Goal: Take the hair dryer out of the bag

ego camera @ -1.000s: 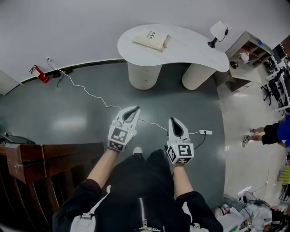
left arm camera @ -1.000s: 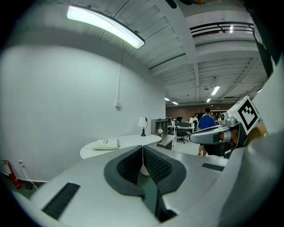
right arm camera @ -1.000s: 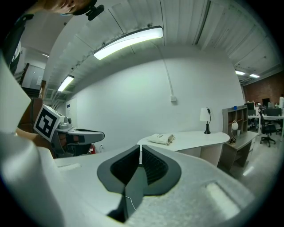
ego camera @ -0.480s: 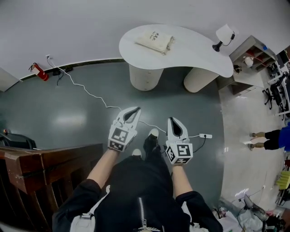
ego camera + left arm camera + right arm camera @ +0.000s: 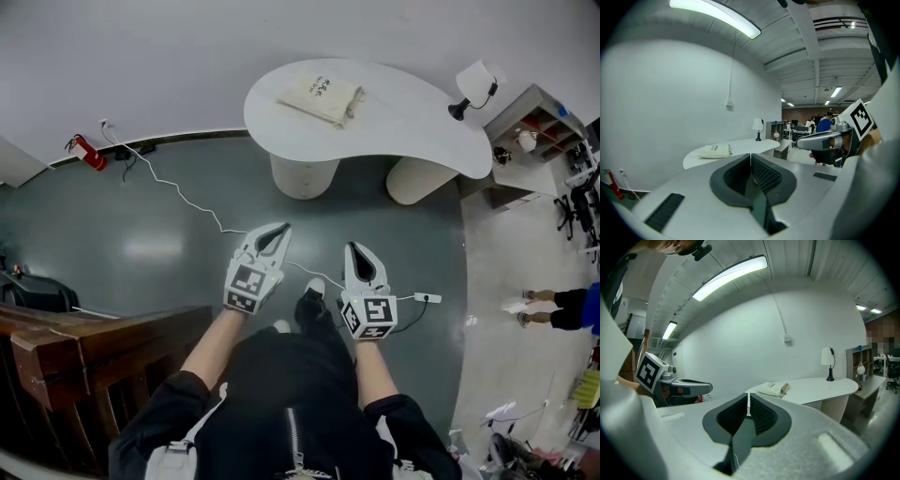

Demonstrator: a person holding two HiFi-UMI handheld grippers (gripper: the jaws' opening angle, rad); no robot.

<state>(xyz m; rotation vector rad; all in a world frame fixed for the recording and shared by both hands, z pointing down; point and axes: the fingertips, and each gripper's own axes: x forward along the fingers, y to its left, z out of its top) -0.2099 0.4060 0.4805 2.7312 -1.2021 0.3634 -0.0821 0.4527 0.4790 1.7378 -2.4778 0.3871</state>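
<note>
A cream cloth drawstring bag lies flat near the left end of the curved white table; it also shows small in the left gripper view as the bag and in the right gripper view as the bag. No hair dryer is visible. My left gripper and right gripper are held side by side over the dark floor, well short of the table. Both point toward the table. Both are shut with nothing between the jaws.
A white lamp stands at the table's right end, with a shelf unit beyond. A white cable with a power strip crosses the floor. A wooden railing is at lower left, a red extinguisher by the wall. A person stands far right.
The table and bag have drawn slightly nearer and shifted right in the head view as I step forward. Both grippers stay shut, carried along together.
</note>
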